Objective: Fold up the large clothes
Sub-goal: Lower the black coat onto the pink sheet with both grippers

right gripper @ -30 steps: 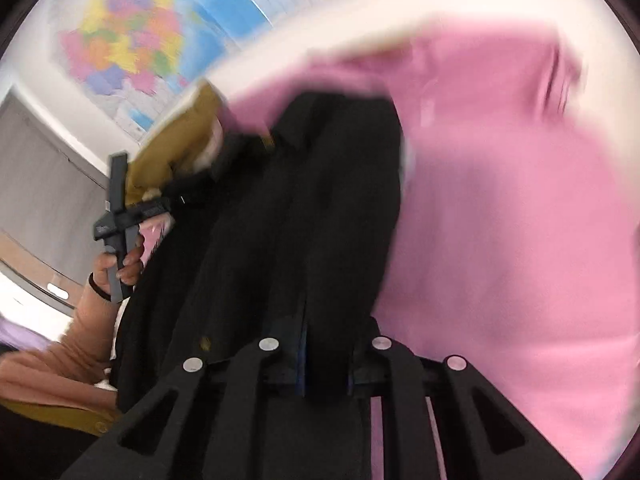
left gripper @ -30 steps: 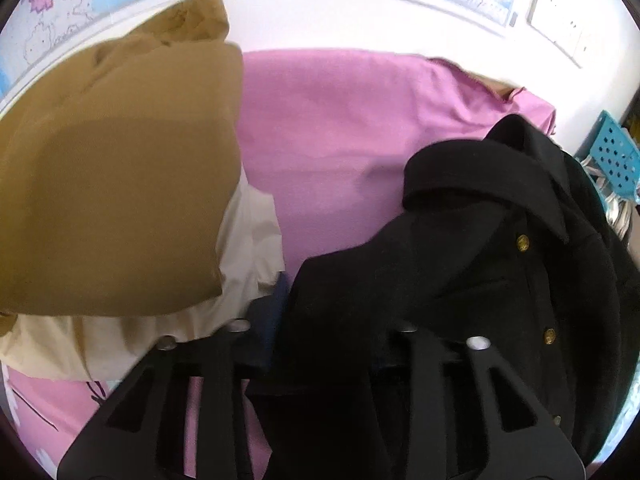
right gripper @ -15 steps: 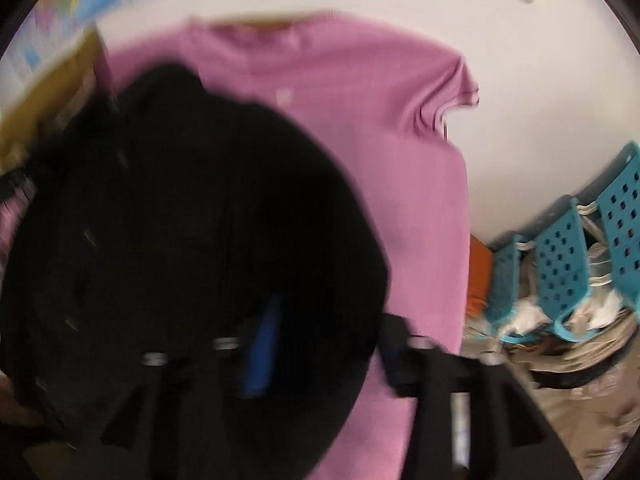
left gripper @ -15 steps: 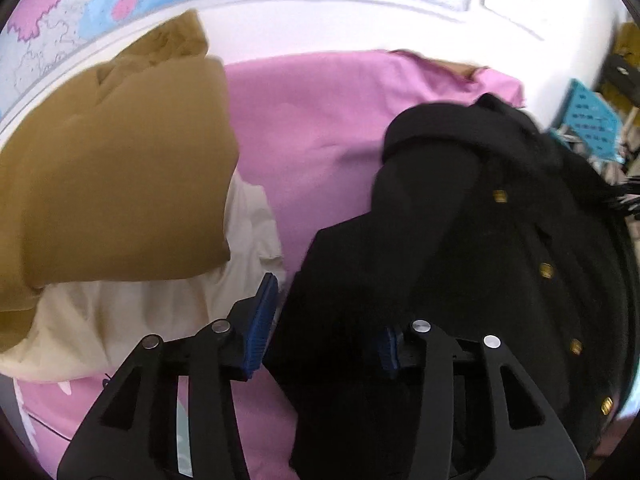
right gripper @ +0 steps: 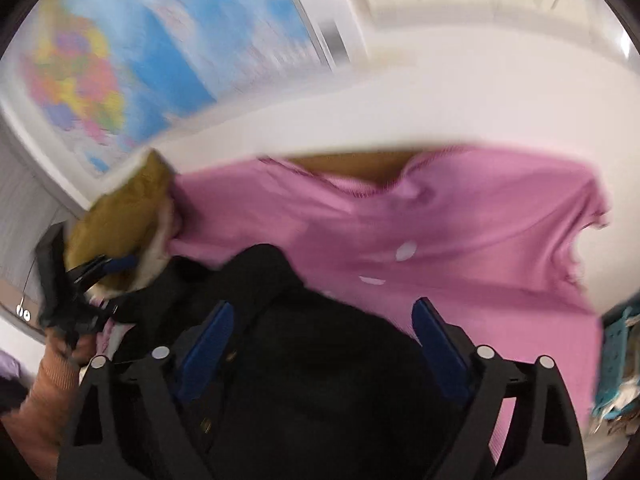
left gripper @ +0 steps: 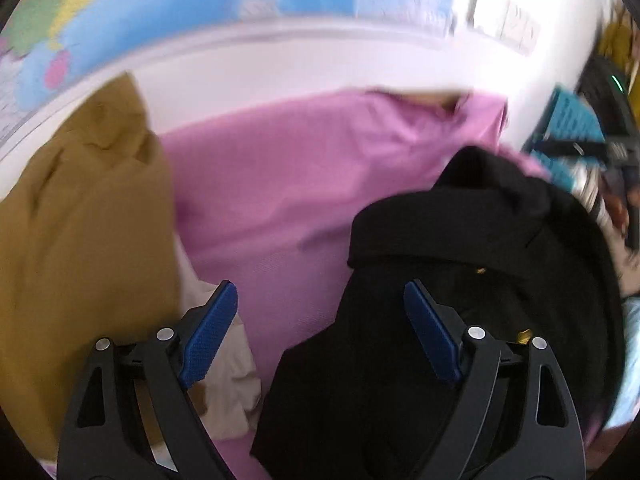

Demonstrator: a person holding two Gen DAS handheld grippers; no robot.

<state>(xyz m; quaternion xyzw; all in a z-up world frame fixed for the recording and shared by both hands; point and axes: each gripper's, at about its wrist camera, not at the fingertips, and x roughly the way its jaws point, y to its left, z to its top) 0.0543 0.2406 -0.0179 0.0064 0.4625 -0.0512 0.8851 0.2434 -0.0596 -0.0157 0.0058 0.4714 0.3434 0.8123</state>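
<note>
Both sets of fingers spread wide, holding nothing: left gripper (left gripper: 316, 328), right gripper (right gripper: 320, 340). Black brass-buttoned wool coat (left gripper: 460, 320) bunched under the right-side fingers, on pink T-shirt (left gripper: 300, 184) beyond. Likely heavy, thick, floppy; pinch hem or shoulder seam.

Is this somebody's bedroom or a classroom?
Hard to say for sure. It looks more like a room at home: clothes lie about, a black coat, a pink shirt and a mustard garment. A big colourful wall map hangs behind, which suits either.
</note>
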